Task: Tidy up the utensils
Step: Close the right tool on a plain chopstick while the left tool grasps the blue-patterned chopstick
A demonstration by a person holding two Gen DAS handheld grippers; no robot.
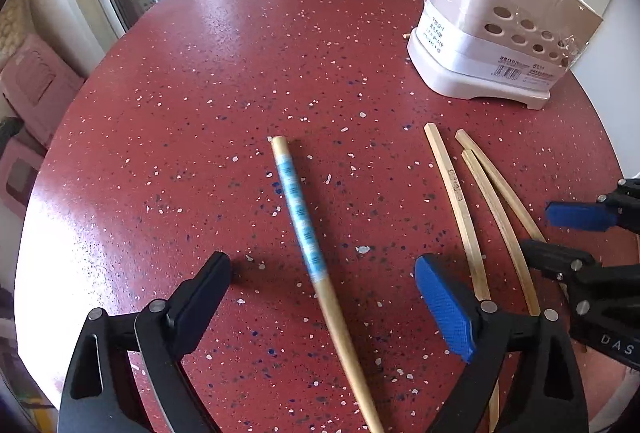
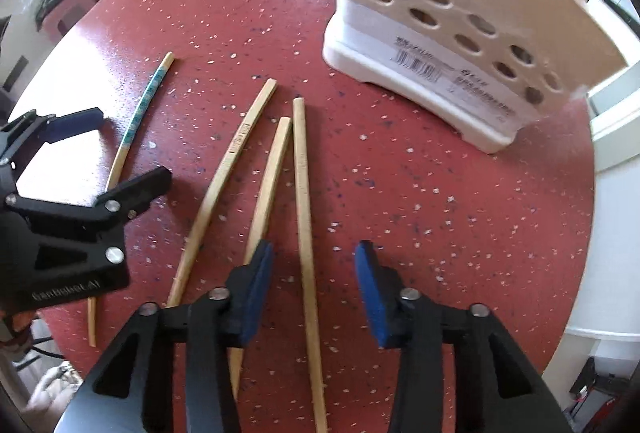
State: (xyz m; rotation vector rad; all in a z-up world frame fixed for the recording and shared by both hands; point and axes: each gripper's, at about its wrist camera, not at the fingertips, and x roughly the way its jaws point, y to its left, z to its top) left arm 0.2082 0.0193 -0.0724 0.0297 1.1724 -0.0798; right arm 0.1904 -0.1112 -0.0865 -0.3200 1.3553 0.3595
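Both tongs stood released. The left gripper [image 1: 324,297] straddled the blue-banded chopstick [image 1: 298,205]; the right gripper [image 2: 314,293] straddled one plain chopstick [image 2: 302,193], its neighbour [image 2: 268,189] at ten o'clock. The utensil holder [image 2: 460,45] waited at one o'clock. Closing might pinch both sticks.

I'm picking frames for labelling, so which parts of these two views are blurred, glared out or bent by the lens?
Left wrist view: the blue-banded chopstick is smeared; window glare whitens the table at left. Right wrist view: the holder and its barcode are soft; glare blows out the table's left edge. Both: the lens bows the plain chopsticks.
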